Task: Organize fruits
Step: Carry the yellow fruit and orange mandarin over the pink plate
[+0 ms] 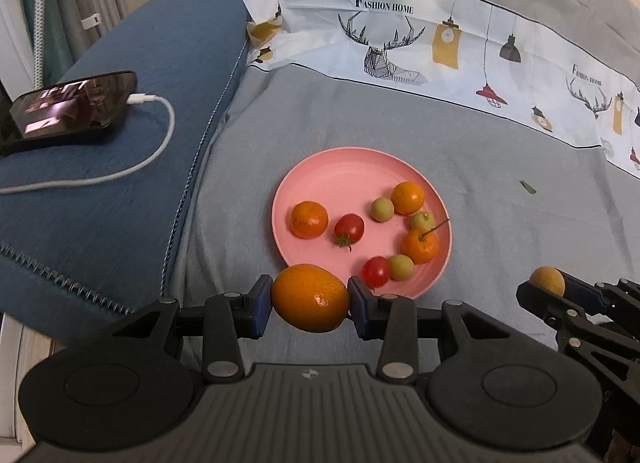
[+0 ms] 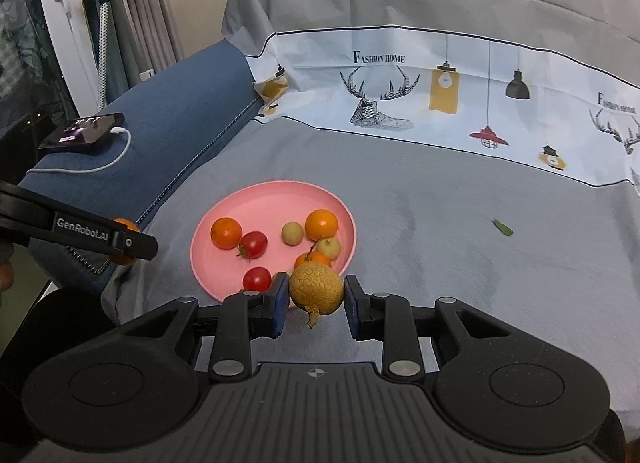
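Grippers both loaded. Left gripper (image 1: 310, 305) is clamped on an orange citrus fruit (image 1: 311, 298), blue pads (image 1: 260, 305) pressing it from either side, fruit held just at the near rim of the pink plate (image 1: 340, 171). Right gripper (image 2: 316, 305) is closed on a tan, crackle-skinned round fruit (image 2: 317, 290) with a short stem stub hanging below it; it sits at the near right rim of the plate (image 2: 260, 199) in the right wrist view. Each gripper shows in the other's camera: right one at the far right edge of the left view with the tan fruit (image 1: 547, 281) between its fingers, left one at the left edge of the right view, over the blue cushion edge, with the orange fruit (image 2: 126, 241) partly hidden behind its finger. Plate rests on grey bedding (image 1: 500, 191) and carries three small oranges (image 1: 309, 219), two cherry tomatoes (image 1: 349, 227) and three pale green round fruits (image 1: 382, 209); one orange on the right side has a thin stem sticking up. Fruits are loosely spread, right-hand ones touching or nearly so. Small green leaf scrap (image 1: 527, 187) lies on the bedding well right of the plate. Blue cushion (image 1: 132, 135) sits left of the plate, a phone (image 1: 74, 103) with lit screen on it, white charging cable (image 1: 152, 131) plugged in and looping across the cushion. White printed fabric band (image 1: 400, 47) with deer and lamp graphics runs behind the plate.
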